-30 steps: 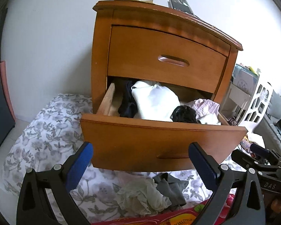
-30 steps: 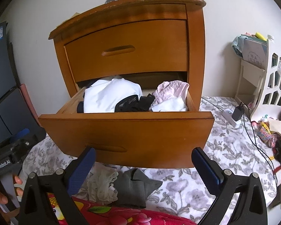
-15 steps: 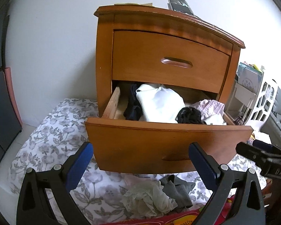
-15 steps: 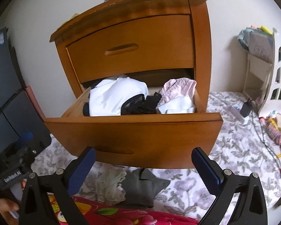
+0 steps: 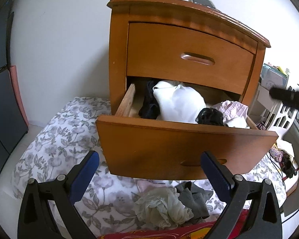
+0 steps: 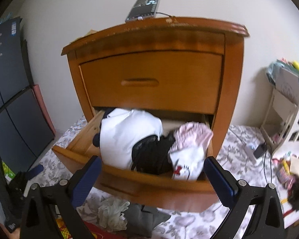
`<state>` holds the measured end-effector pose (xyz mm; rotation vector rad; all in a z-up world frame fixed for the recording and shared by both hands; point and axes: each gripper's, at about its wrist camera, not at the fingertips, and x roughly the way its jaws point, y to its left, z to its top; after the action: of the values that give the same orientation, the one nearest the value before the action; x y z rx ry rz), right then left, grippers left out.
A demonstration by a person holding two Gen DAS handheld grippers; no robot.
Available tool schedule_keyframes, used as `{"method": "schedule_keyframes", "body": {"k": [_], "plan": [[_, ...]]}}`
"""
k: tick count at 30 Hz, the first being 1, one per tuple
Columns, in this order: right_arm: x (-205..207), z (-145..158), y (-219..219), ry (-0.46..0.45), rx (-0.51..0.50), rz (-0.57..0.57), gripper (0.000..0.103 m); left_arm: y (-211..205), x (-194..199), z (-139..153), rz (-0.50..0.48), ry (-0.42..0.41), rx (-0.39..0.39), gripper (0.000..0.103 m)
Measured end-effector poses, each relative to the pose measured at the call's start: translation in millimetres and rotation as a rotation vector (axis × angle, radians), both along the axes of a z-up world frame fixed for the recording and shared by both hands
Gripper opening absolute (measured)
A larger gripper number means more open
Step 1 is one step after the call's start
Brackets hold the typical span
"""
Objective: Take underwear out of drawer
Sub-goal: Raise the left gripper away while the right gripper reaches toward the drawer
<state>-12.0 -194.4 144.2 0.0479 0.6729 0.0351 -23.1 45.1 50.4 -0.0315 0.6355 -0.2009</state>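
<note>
Underwear (image 6: 152, 155), a crumpled black lacy piece, lies heaped in the pulled-out lower drawer (image 6: 149, 185) of a glossy orange-brown wooden nightstand (image 6: 153, 79), wedged between a smooth white folded garment (image 6: 127, 137) and a rumpled pale pink one (image 6: 191, 137). The right tool (image 6: 150, 176), its blue-padded fingers (image 6: 85, 181) spread wide and gripping nothing, hangs just above the drawer's front edge, with the black bundle straight ahead and slightly below, nearly centred between the pads. The left tool (image 5: 148, 174), likewise spread and empty, sits lower and farther back, facing the drawer's flat front panel, so the right hand looks the nearer one for the pick. From the left view the black piece (image 5: 210, 116) shows only as a small soft lump peeking over the rim, with no clear long axis. Below the drawer, a frilly cream-coloured cloth (image 5: 161, 207) and a grey knit item (image 5: 193, 197) rest on a grey floral bedspread (image 5: 55, 149).
</note>
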Motion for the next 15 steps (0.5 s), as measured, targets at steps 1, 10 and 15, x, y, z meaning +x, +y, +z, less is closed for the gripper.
{"method": "schedule_keyframes", "body": {"k": [1,10,15], "plan": [[5.7,5.1,-1.2,0.01,-0.002,0.008,0.103,-0.3,0.7,-0.7,0.0,0.005,0.002,0.101],[61.5,31.4,-3.5,0.104,-0.051,0.039,0.103,-8.7,2.8,-4.5,-0.003,0.03,0.06,0.101],[93.2,28.8,-1.5,0.197,-0.072,0.03,0.103,-8.8,5.7,-6.9,0.002,0.045,0.067,0.101]]}}
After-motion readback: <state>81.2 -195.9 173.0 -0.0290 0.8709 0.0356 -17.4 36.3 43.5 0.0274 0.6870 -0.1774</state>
